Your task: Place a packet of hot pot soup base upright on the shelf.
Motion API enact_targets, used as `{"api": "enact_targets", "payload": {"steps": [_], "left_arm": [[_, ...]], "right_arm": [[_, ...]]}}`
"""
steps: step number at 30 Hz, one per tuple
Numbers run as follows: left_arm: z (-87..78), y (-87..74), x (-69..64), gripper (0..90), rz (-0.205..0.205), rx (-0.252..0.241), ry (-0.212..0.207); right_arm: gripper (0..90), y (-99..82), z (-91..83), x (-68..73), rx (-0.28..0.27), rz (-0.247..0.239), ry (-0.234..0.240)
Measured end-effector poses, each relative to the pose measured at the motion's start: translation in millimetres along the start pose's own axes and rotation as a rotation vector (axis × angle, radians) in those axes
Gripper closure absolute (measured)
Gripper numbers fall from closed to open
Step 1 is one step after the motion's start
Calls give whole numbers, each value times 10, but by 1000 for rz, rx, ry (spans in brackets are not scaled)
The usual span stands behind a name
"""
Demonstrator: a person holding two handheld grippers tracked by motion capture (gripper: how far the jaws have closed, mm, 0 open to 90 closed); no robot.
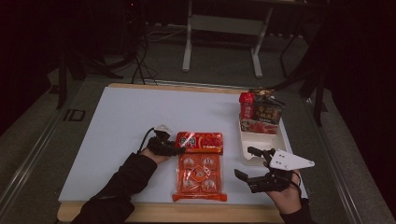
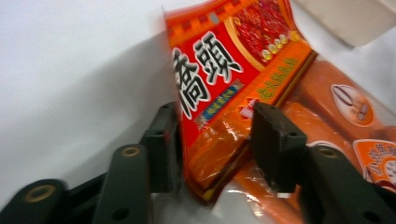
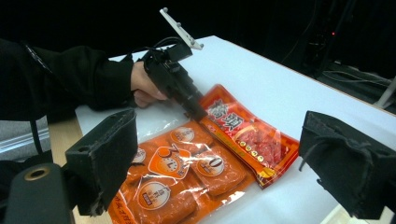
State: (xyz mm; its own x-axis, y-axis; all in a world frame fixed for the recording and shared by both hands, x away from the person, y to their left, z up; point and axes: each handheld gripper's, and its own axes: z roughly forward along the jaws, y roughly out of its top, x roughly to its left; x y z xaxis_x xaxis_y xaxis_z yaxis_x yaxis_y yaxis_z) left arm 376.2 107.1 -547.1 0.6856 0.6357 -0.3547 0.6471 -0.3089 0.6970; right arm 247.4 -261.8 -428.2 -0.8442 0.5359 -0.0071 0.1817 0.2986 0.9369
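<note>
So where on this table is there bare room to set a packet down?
The white board is bare across its far-left stretch, from the left gripper to the far edge. It is crowded in front, where the red packet overlaps the orange pack, and around the white tray beyond the right gripper.

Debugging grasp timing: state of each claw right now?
Left claw: jaws straddle the end of the red snack packet; whether they grip it cannot be told.
Right claw: open, holding nothing.

The snacks (image 1: 259,110) standing in the white bin (image 1: 276,143) are too small and dark to read. The orange pack (image 2: 345,121) is cut off by the left gripper view's edge (its labels blur), and the red packet (image 2: 229,88) hides part of it.
</note>
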Motion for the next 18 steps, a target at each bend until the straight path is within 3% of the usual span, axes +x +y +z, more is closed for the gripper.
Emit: {"api": "enact_targets", "payload": {"steps": [4,5,10,11,12,14,18], "left_arm": [[53,15,-39,622,-7,-2,-16],[67,15,-56,622,-2,0,-11],[100,33,-125,811,3,7,45],[96,45,-164,865,31,13,73],[96,45,-164,890,31,13,73],[95,53,-206,892,68,17,106],[66,60,-251,895,97,-11,125]], "right_arm": [[118,-1,3,-1,-1,3,4],[118,-1,3,-1,-1,3,4],[118,-6,7,-8,4,4,5],[130,-8,8,-9,3,5,6],[132,-7,7,-9,5,6,7],[132,-7,7,-8,5,4,6],[131,-3,-1,-10,-2,14,7]]}}
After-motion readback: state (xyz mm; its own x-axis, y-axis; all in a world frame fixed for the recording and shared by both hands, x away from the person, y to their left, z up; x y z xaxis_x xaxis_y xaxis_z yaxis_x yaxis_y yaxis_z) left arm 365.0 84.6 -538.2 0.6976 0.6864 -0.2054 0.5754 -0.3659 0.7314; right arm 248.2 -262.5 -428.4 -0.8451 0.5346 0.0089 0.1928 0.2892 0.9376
